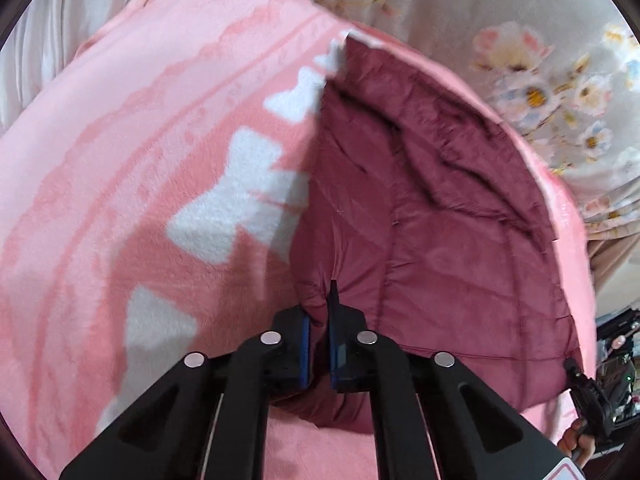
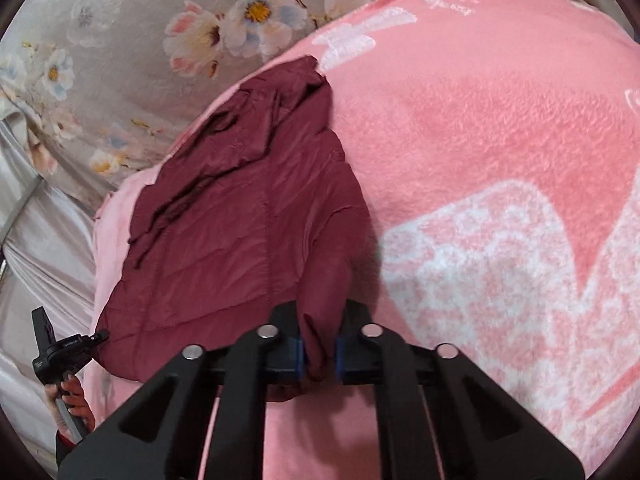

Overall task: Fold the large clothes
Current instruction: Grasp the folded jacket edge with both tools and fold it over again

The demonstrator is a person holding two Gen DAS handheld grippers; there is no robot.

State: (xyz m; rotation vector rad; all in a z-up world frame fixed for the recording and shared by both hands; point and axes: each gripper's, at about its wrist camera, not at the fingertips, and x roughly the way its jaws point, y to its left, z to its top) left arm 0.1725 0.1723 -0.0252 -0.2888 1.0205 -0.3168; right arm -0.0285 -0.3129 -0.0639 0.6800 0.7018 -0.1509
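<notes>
A maroon quilted jacket point(image 1: 432, 248) lies spread on a pink fleece blanket point(image 1: 120, 168). My left gripper point(image 1: 318, 320) is shut on a bunched fold of the jacket's near left edge, and fabric fills the gap between the blue pads. In the right wrist view the same jacket point(image 2: 240, 216) stretches away to the left. There my right gripper point(image 2: 320, 344) is shut on a pinched fold of its near right edge. Each view catches the other gripper at the jacket's far near corner: the right one point(image 1: 574, 370), the left one point(image 2: 98, 337), each held by a hand.
The pink blanket point(image 2: 480, 128) carries white bow patterns and covers most of the bed. Beyond it lies a grey floral sheet point(image 1: 540, 80), also seen as floral sheet point(image 2: 120, 60). Pale plain cloth point(image 2: 36, 248) hangs at the left. Dark clutter point(image 1: 616, 356) sits at the right edge.
</notes>
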